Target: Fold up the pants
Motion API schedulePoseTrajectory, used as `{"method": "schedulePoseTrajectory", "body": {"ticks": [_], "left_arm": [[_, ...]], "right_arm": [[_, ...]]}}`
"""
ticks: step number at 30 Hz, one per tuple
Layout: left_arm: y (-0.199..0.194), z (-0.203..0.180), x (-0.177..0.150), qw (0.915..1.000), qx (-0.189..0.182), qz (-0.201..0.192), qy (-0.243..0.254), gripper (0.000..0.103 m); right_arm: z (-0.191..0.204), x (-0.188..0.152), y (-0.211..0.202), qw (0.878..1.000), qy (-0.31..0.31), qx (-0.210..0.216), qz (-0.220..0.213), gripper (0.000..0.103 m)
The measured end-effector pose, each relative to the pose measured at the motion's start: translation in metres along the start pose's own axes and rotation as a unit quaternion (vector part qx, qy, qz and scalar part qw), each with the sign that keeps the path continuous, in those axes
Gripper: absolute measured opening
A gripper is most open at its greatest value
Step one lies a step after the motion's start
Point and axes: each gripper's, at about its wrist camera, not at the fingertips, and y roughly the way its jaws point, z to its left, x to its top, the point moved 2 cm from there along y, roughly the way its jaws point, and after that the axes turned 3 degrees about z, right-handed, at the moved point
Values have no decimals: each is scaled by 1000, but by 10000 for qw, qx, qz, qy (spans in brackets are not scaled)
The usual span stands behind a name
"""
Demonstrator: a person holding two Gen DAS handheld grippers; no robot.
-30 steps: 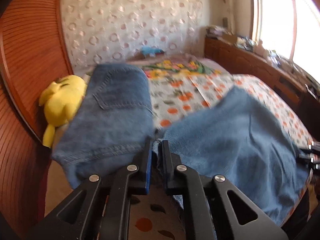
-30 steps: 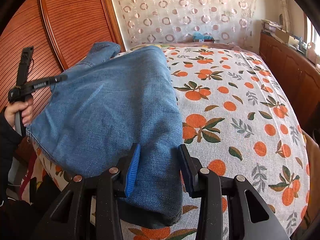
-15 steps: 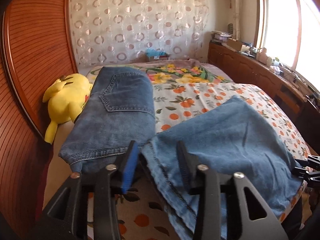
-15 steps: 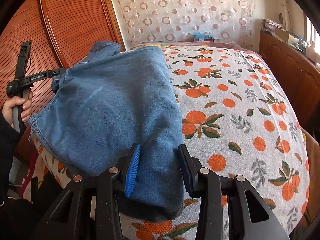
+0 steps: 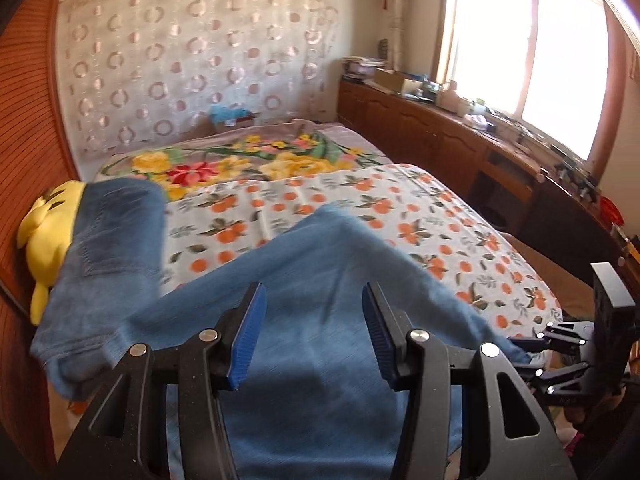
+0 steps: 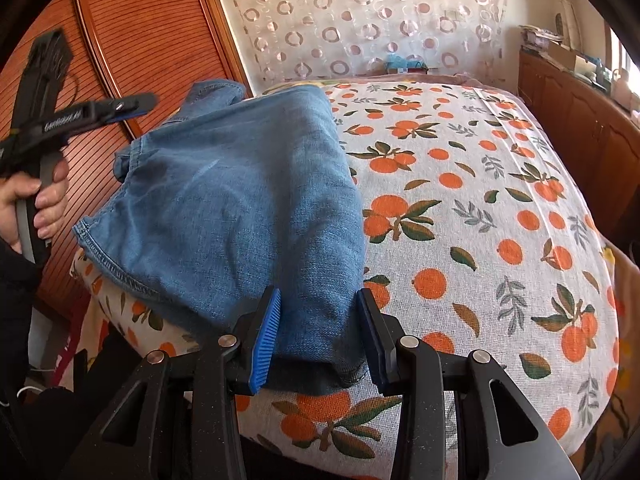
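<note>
Blue jeans (image 6: 240,200) lie folded on the orange-print bed (image 6: 480,240). Their waist end (image 5: 112,240) with a back pocket rests at the far left, next to a yellow plush. My left gripper (image 5: 312,300) hovers open above the denim (image 5: 320,280), nothing between its pads; in the right wrist view the left gripper (image 6: 132,104) is raised off the bed's left side, held by a hand (image 6: 44,204). My right gripper (image 6: 318,300) stands open over the near corner of the jeans, the denim lying between its jaws. The right gripper (image 5: 536,344) sits at the cloth's right tip.
A yellow plush toy (image 5: 48,232) lies against the wooden wall panel (image 6: 140,40) at the left. A floral blanket (image 5: 248,160) covers the bed's far end. A cluttered wooden cabinet (image 5: 460,136) runs along the right under the window.
The left gripper opened and let go of the jeans' hem, then drew back and up. The released denim settled on the bed. The right gripper kept still.
</note>
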Motion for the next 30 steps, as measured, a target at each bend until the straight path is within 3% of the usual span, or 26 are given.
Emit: {"method": "schedulePoseTrajectory", "body": {"ticks": [6, 11, 19, 25, 27, 30], "left_arm": [[39, -40, 32, 9983, -326, 306, 366, 51], [78, -62, 53, 9964, -306, 599, 511, 51], [140, -69, 49, 9884, -119, 1430, 501, 51], [167, -67, 43, 9827, -100, 1821, 323, 51], [173, -70, 43, 9815, -50, 1886, 339, 54], [178, -79, 44, 9795, -49, 1958, 465, 71]], "right_arm": [[1, -2, 2, 10000, 5, 3, -51, 40], [-2, -4, 2, 9999, 40, 63, -94, 40], [-3, -7, 3, 9998, 23, 114, -142, 40], [-6, -9, 5, 9997, 65, 170, -186, 40], [-7, -9, 5, 9996, 67, 173, -200, 40], [-8, -11, 5, 9996, 81, 176, -221, 40]]}}
